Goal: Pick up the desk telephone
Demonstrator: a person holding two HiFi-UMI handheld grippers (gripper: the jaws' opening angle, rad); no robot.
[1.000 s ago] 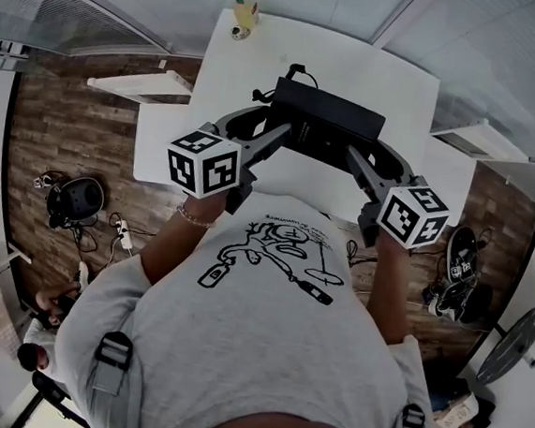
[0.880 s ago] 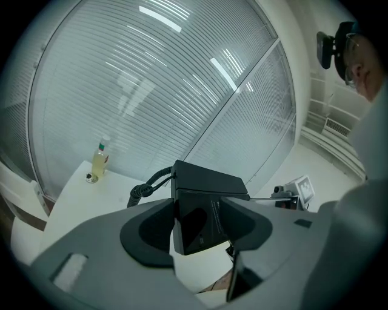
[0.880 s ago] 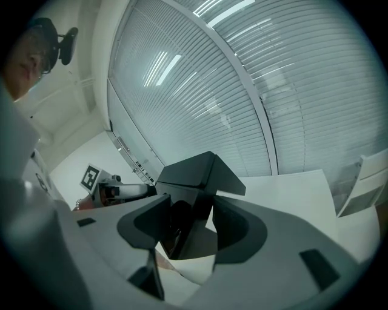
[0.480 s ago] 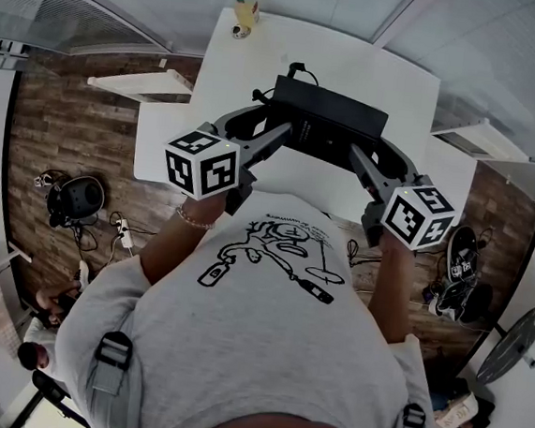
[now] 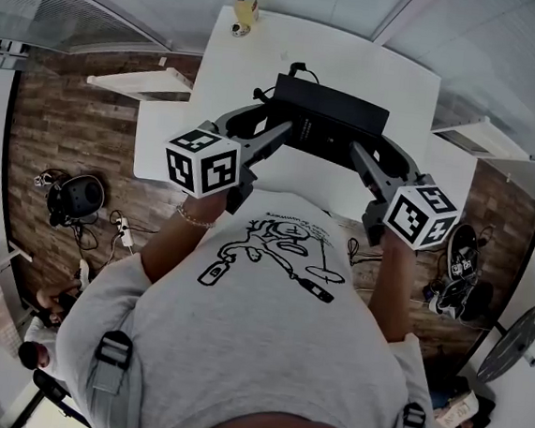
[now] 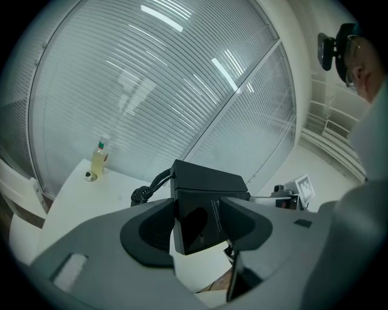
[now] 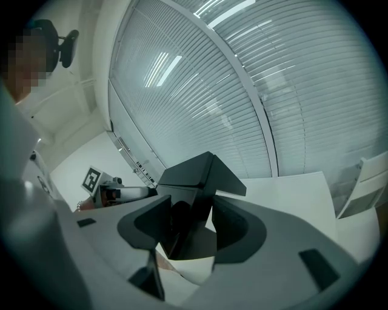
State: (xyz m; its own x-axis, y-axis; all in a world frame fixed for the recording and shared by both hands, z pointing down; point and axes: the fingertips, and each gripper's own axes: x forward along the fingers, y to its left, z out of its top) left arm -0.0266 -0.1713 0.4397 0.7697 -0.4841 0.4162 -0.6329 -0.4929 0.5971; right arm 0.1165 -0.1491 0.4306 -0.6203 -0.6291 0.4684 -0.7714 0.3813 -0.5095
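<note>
The black desk telephone (image 5: pixel 331 119) hangs above the white table (image 5: pixel 375 73), carried between my two grippers. My left gripper (image 5: pixel 278 123) is shut on its left end, and my right gripper (image 5: pixel 372 153) is shut on its right end. In the left gripper view the telephone (image 6: pixel 206 200) sits clamped between the dark pads of the left gripper (image 6: pixel 197 224), its underside showing. Its coiled cord (image 6: pixel 148 187) trails off the back. In the right gripper view the telephone (image 7: pixel 194 181) is tilted in the right gripper (image 7: pixel 191 227), with table visible beneath it.
A yellow bottle (image 5: pixel 245 9) and a small round object (image 5: pixel 238 32) stand at the table's far corner. White shelves (image 5: pixel 139 83) flank the table on both sides. Glass walls with blinds lie behind it. Cables and gear lie on the wooden floor (image 5: pixel 71 199).
</note>
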